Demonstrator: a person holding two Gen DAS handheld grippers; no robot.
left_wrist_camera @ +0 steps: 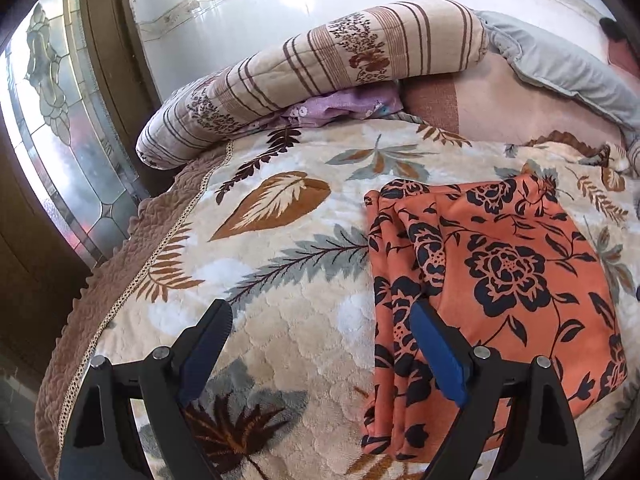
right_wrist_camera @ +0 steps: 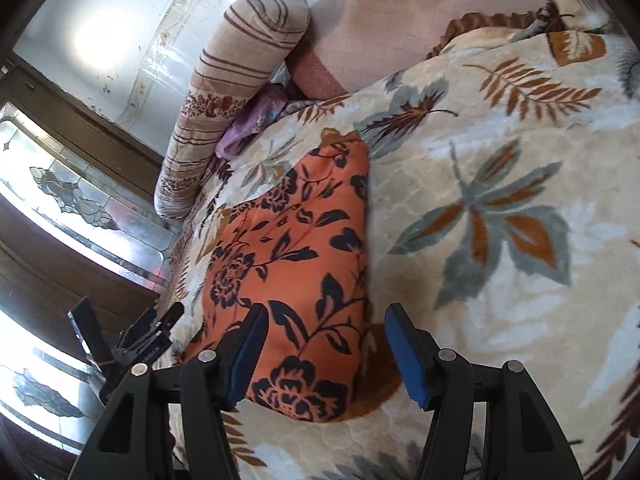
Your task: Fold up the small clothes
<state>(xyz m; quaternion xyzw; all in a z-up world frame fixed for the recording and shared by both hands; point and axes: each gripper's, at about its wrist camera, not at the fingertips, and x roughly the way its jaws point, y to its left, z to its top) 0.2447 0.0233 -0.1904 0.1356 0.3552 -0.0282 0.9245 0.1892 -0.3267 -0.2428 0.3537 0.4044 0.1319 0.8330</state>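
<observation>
An orange garment with a black flower print (left_wrist_camera: 500, 280) lies folded into a flat rectangle on the leaf-patterned blanket (left_wrist_camera: 280, 280). My left gripper (left_wrist_camera: 322, 310) is open and empty, above the garment's left folded edge, its right finger over the cloth. The garment also shows in the right wrist view (right_wrist_camera: 296, 276). My right gripper (right_wrist_camera: 326, 314) is open and empty, straddling the garment's near right corner. The left gripper (right_wrist_camera: 158, 328) shows at the lower left of the right wrist view.
A striped rolled bolster (left_wrist_camera: 312, 76) lies at the head of the bed over a purple cloth (left_wrist_camera: 340, 106). A grey pillow (left_wrist_camera: 560, 68) lies at the back right. The bed edge drops off at left beside a stained-glass door (left_wrist_camera: 60, 152).
</observation>
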